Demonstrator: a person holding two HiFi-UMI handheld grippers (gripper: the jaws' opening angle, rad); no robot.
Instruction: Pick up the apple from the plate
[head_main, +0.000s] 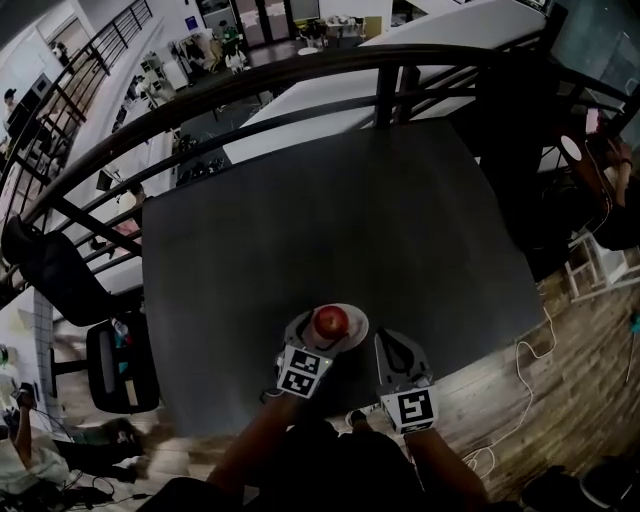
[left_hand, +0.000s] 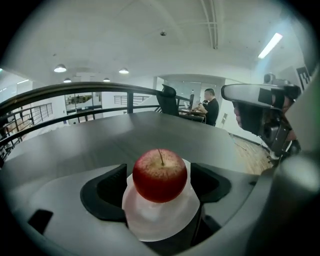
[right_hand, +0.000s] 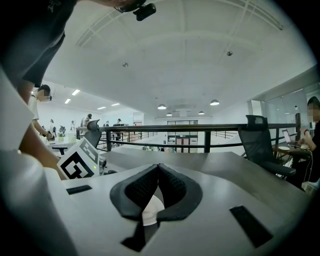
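Observation:
A red apple (head_main: 331, 321) stands stem up on a small white plate (head_main: 356, 333) near the front edge of the dark grey table (head_main: 330, 220). My left gripper (head_main: 315, 338) is open wide, with one jaw on either side of the apple (left_hand: 160, 175). A gap shows between each pad (left_hand: 107, 192) and the fruit. The plate (left_hand: 160, 222) lies under and between the jaws. To the right of the plate, my right gripper (head_main: 393, 340) is shut with nothing in it. In its own view the right gripper's (right_hand: 158, 167) tips meet, and a sliver of plate (right_hand: 150, 210) shows below them.
A black metal railing (head_main: 300, 75) runs along the table's far and left sides. An office chair (head_main: 120, 365) stands at the left. White cables (head_main: 525, 355) trail over the wooden floor at the right. A person sits at a desk (left_hand: 207, 107) beyond the table.

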